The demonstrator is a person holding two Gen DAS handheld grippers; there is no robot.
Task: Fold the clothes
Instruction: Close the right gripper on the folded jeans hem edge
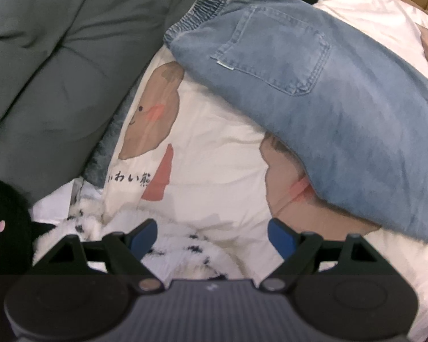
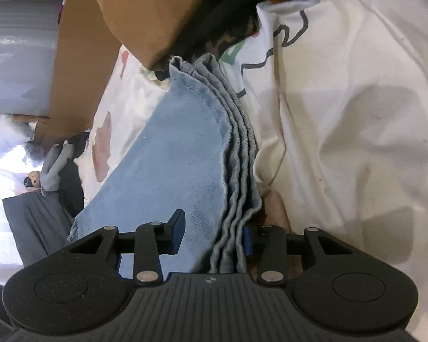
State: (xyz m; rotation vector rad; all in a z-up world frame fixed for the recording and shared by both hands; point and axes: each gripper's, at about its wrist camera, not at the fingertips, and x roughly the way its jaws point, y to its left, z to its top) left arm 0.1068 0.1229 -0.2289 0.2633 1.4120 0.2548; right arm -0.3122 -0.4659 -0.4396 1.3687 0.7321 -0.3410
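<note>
Item: folded jeans (image 2: 179,154) on white printed bedding (image 1: 214,148), long axis running up-frame from the right gripper (image 2: 212,236), whose half-spread jaws bracket the layered hem without a clear pinch; left gripper (image 1: 212,233) spread wide, empty, jeans upper right.

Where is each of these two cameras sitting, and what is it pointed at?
Left wrist view: sits on the left gripper, looking steeply down at the printed bedsheet and folded jeans; only its two open fingers show, nothing between them.
Right wrist view: sits on the right gripper, looking along the jeans' stacked folded edges, which pass between its fingers; a cardboard box lies beyond.
Shared: both see the same jeans on the same sheet; neither shows the person.
</note>
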